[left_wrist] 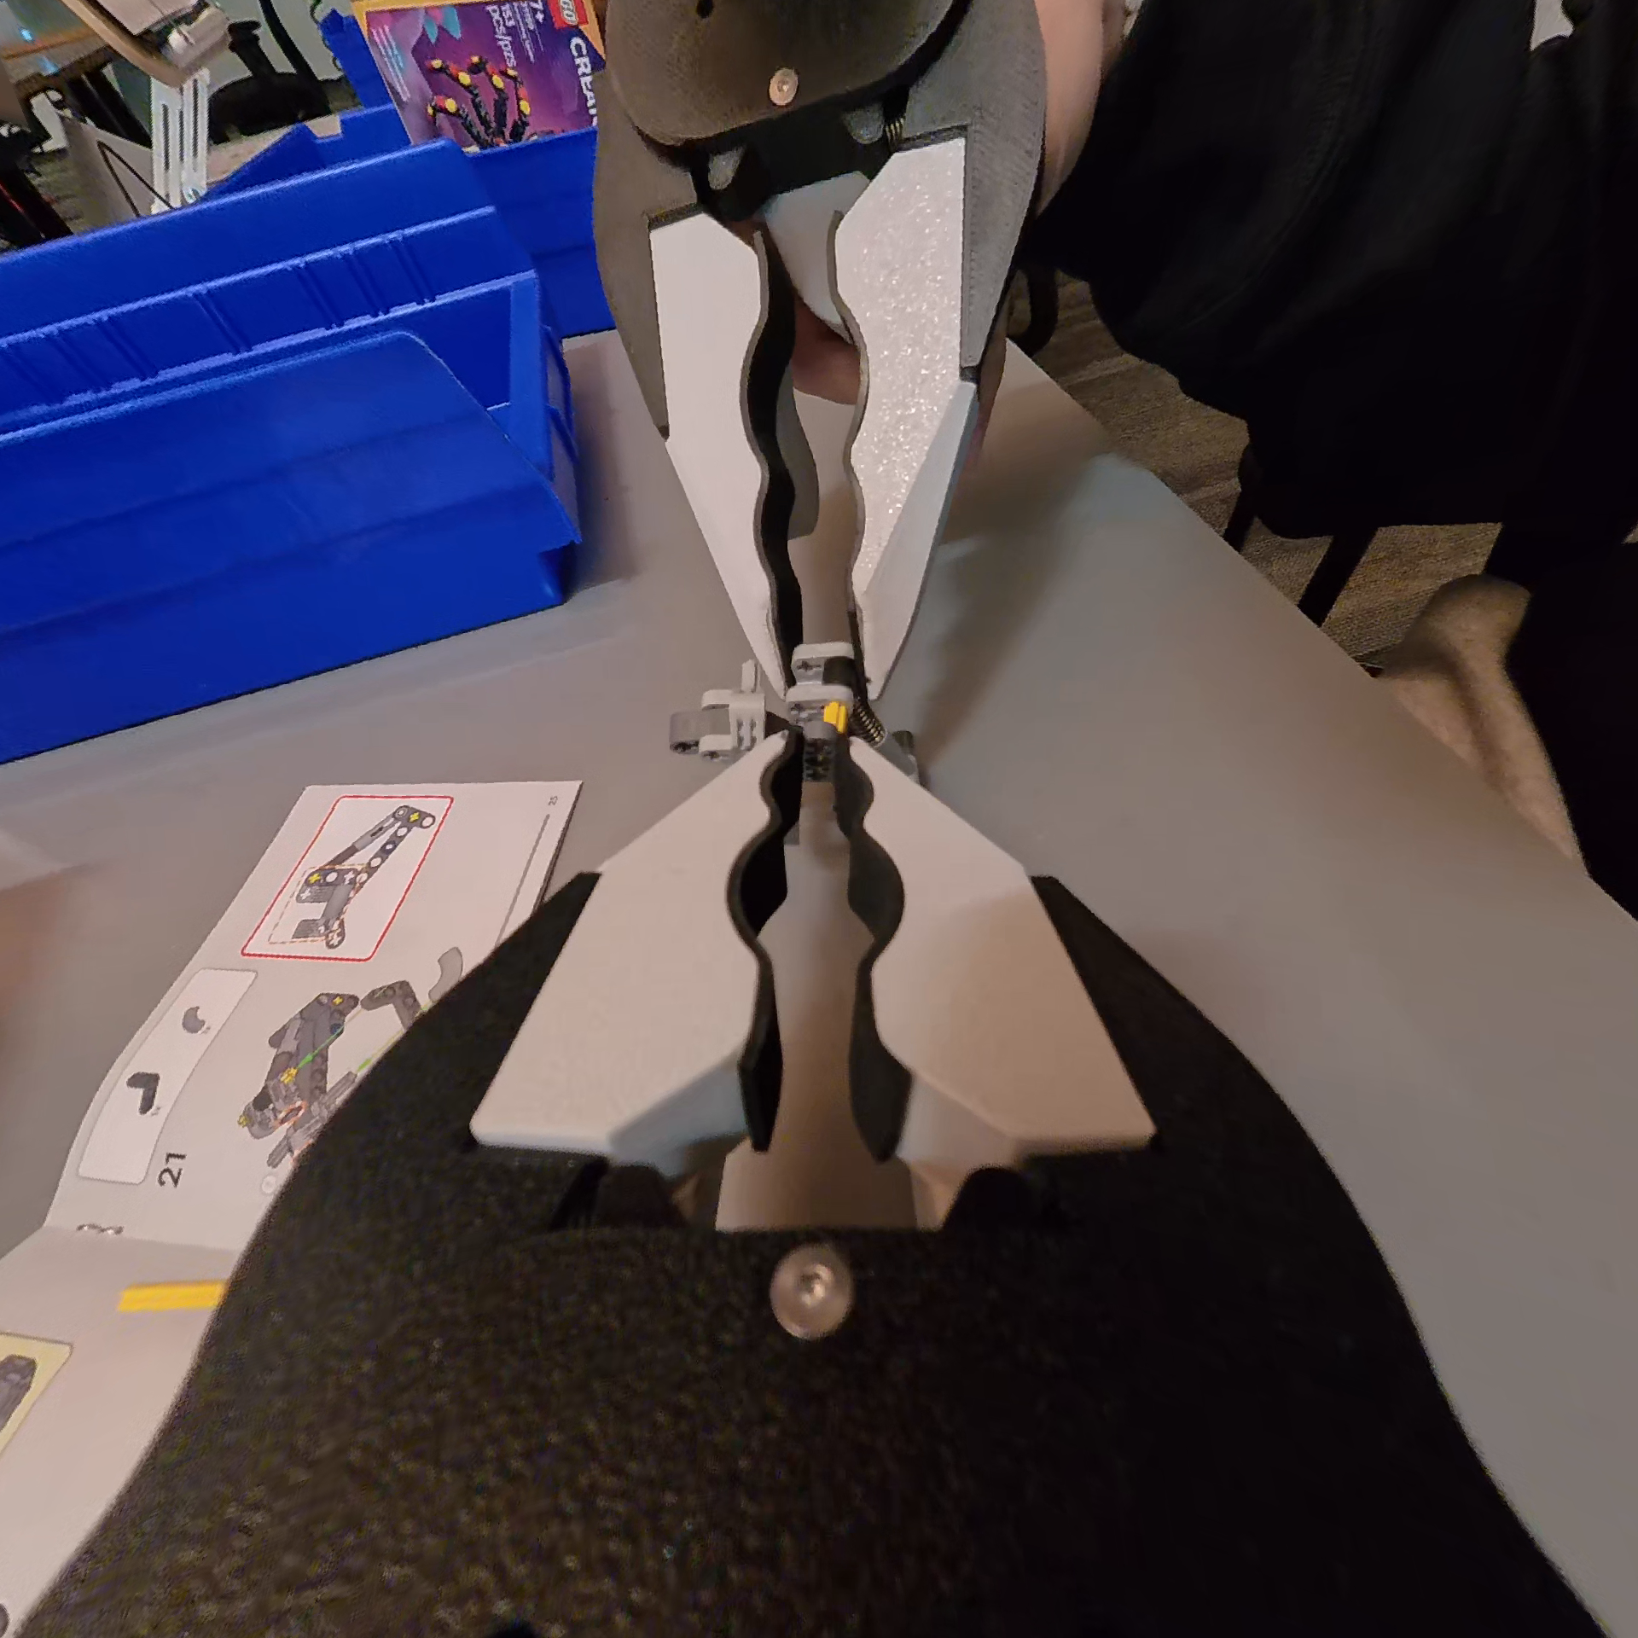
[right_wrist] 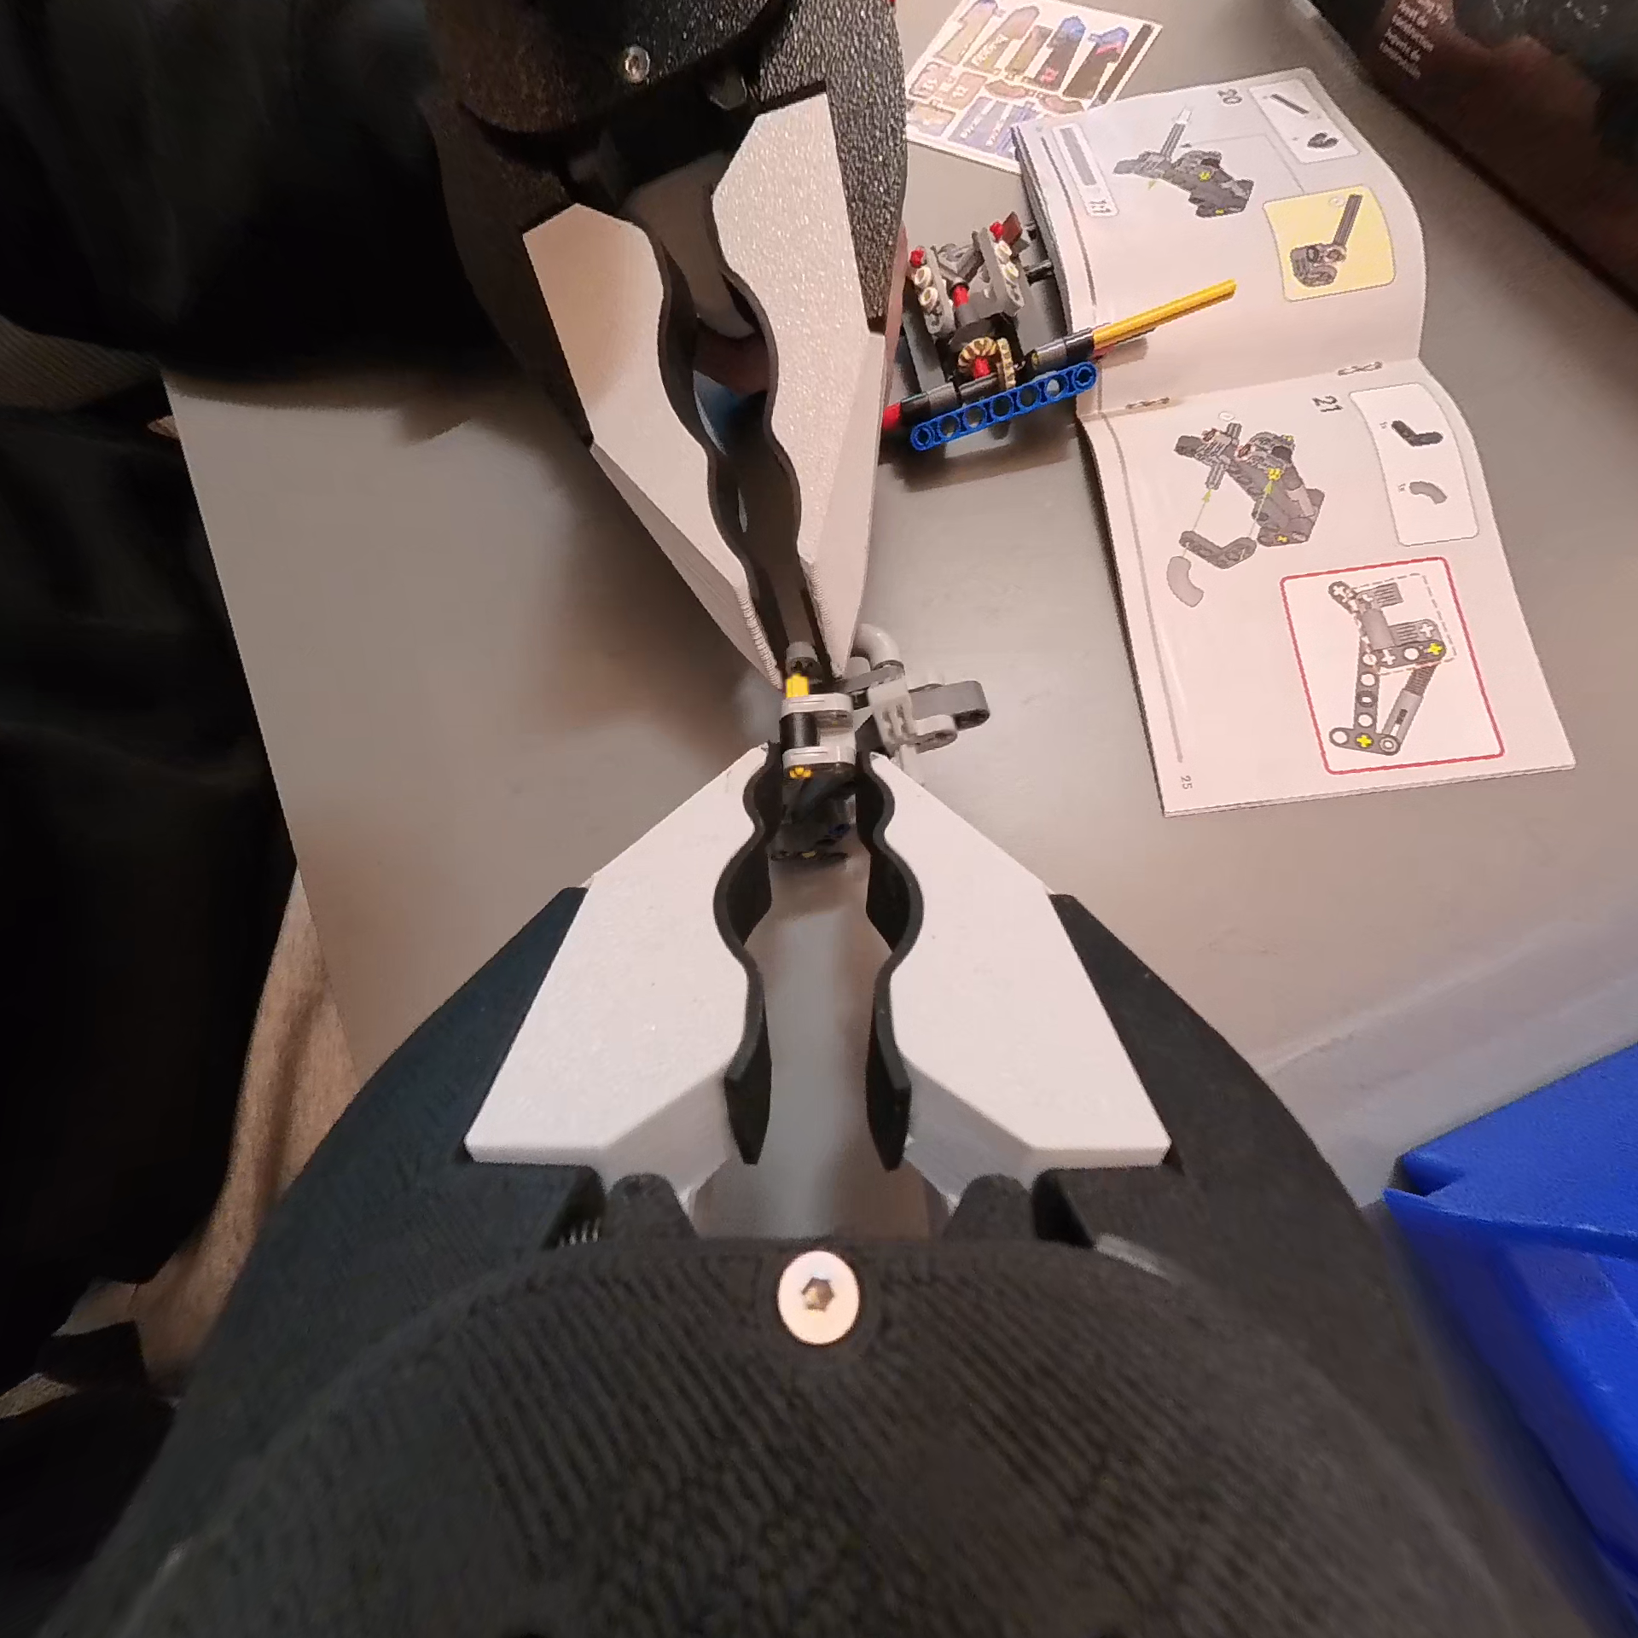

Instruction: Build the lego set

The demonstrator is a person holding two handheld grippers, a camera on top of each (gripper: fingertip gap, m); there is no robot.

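- Small lego sub-assy (left_wrist: pixel 802 718) held just above grey table (left_wrist: pixel 1152 798), pinched from both ends by the two grippers, tip to tip.
- Sub-assy look: light-grey and dark-grey technic bits, black core, yellow pin, small spring on one side; dark-grey link sticks out sideways with a white connector.
- Left gripper (left_wrist: pixel 820 762) – fingers nearly closed, clamped on near end of sub-assy.
- Right gripper (right_wrist: pixel 811 780) – same, fingers closed down on opposite end; black/yellow part sits between its tips.
- Second, bigger build (right_wrist: pixel 993 354) lying on table well apart: blue holed beam, red pins, tan gear, yellow axle – touching edge of open instruction booklet (right_wrist: pixel 1329 576).
- Sticker sheet (right_wrist: pixel 1037 80) beyond booklet.
- Blue bins (left_wrist: pixel 266 399) at table side, set box (left_wrist: pixel 496 71) behind them.
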